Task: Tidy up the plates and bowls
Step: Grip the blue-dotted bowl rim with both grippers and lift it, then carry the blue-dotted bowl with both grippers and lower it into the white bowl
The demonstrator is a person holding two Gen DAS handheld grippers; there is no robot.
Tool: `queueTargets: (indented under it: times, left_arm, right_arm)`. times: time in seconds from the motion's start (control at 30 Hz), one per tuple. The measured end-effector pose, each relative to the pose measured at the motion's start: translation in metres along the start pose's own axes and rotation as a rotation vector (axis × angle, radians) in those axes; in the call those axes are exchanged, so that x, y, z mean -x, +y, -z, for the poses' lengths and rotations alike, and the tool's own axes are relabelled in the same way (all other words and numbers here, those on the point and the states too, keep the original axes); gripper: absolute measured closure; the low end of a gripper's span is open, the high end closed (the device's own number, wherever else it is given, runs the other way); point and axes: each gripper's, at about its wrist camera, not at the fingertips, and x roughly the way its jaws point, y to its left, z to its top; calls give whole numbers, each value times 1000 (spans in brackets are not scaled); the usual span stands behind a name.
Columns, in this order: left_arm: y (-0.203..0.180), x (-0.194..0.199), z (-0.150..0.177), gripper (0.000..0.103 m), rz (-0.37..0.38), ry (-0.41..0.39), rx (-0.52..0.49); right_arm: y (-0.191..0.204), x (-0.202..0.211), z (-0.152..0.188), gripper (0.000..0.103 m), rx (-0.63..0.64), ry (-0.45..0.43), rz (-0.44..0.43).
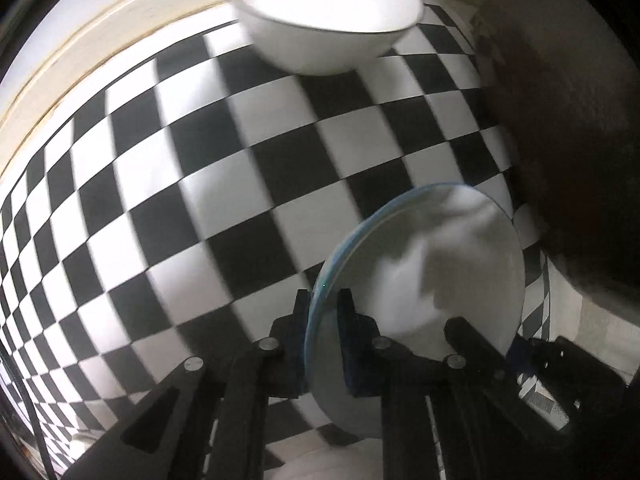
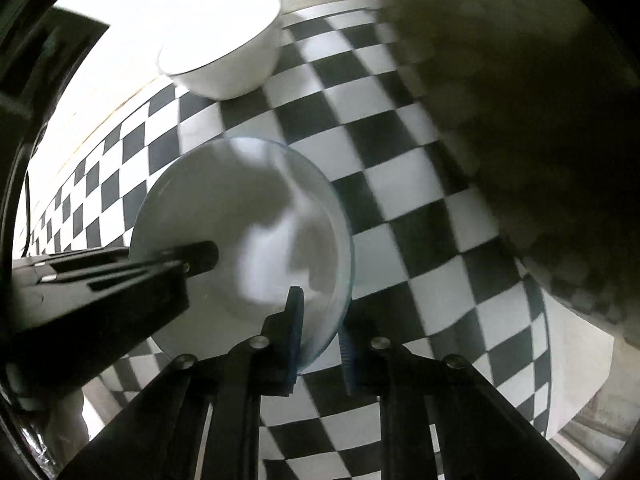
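A round plate (image 1: 420, 264) with a bluish glass rim hangs tilted just above the checkered cloth. My left gripper (image 1: 323, 300) is shut on the plate's left edge, one finger on each face. At the plate's opposite edge my right gripper (image 1: 482, 334) has a finger on either side. In the right wrist view the same plate (image 2: 240, 208) runs between the fingers of my right gripper (image 2: 320, 316), which is shut on its rim, while the left gripper (image 2: 208, 254) clamps its far side. A white bowl (image 1: 320, 20) (image 2: 228, 52) stands upright on the cloth beyond the plate.
The black-and-white checkered cloth (image 1: 240, 160) (image 2: 400, 200) covers the table. A large, dark, blurred shape (image 1: 560, 120) (image 2: 520, 100) fills the right side. A cream-coloured edge (image 1: 60, 60) borders the cloth at the far left.
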Motion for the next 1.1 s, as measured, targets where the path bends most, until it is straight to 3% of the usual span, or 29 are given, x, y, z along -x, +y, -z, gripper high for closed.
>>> queueTargets:
  times: [0.33,0.63,0.73,1.1]
  left_arm:
    - [56,4,40,92,19,-5,116]
    - [79,0,32,92,60,-15,159]
    - [81,5,32,93,98,-28,170]
    - [67,39,43,93,70,-72,121]
  right_arm:
    - [50,-6,-4,88,130,33,-69]
    - [50,-32,-23,89,87,112,-111]
    - [41,-40,-31,92,61,133,-147]
    - [40,-17,-23,93,58,118,-159]
